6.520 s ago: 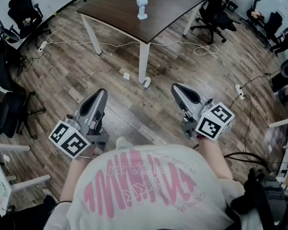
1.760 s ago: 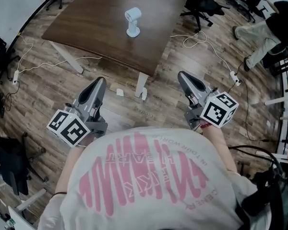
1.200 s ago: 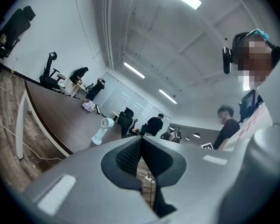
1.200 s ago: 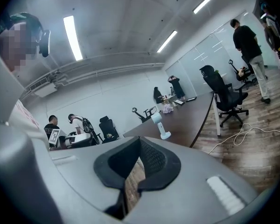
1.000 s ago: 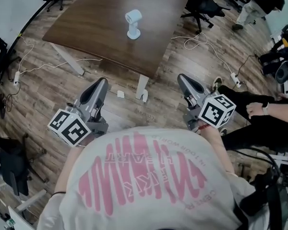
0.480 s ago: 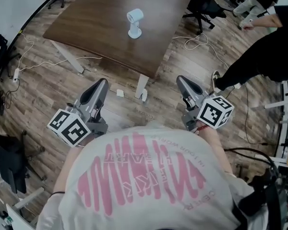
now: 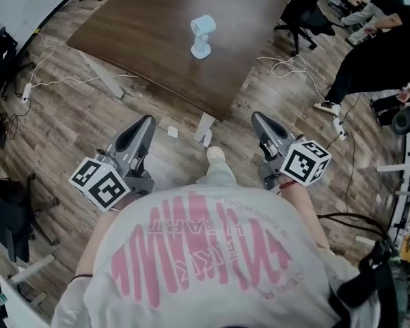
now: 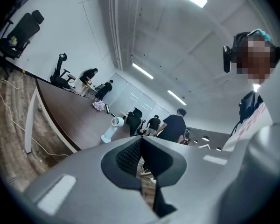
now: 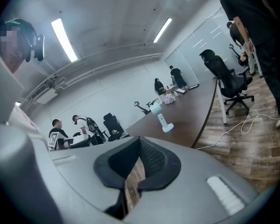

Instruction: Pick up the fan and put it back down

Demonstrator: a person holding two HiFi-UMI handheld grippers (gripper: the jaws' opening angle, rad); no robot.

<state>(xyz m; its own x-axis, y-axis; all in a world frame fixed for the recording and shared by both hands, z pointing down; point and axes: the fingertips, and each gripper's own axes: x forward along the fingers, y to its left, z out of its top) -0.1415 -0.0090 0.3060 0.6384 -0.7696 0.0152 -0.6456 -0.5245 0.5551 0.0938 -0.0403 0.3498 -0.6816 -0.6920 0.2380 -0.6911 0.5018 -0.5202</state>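
Head view, fan: we see the small white pedestal fan (image 7: 202, 36) standing on the dark brown wooden desk (image 7: 143, 19), set in from the near edge and well apart from both tongs.
Head view, tongs: the left tongs (image 7: 146, 121) and the right tongs (image 7: 257, 117) hang over the wood-plank floor (image 7: 89, 121) in front of our white shirt with pink print (image 7: 198, 251), noses aimed toward the desk.
Head view alone: only here do we get a pale shoe (image 7: 215, 154) between the tongs, a looped white cable (image 7: 287, 63) on the floor, and the whole outline of the desk.
Left gripper view, tongs: the jaws meet at the tip and have nothing between them.
Left gripper view, fan: it sits up and left of the tip, on the desk. Its round grille is turned toward this camera, a detail that we cannot make out from above.
Right gripper view, tongs: the jaws are pressed together, and again nothing is held.
Right gripper view, fan: it stands just above and right of the tip, and we see the side of its head, not the grille.
Right gripper view alone: a black office chair (image 9: 228, 83) by the desk and a bystander's dark trousers (image 9: 266, 55) at the right edge.
Fan axis: the long axis is vertical, with the foot flat on the desk, the stem upright and the head on top.
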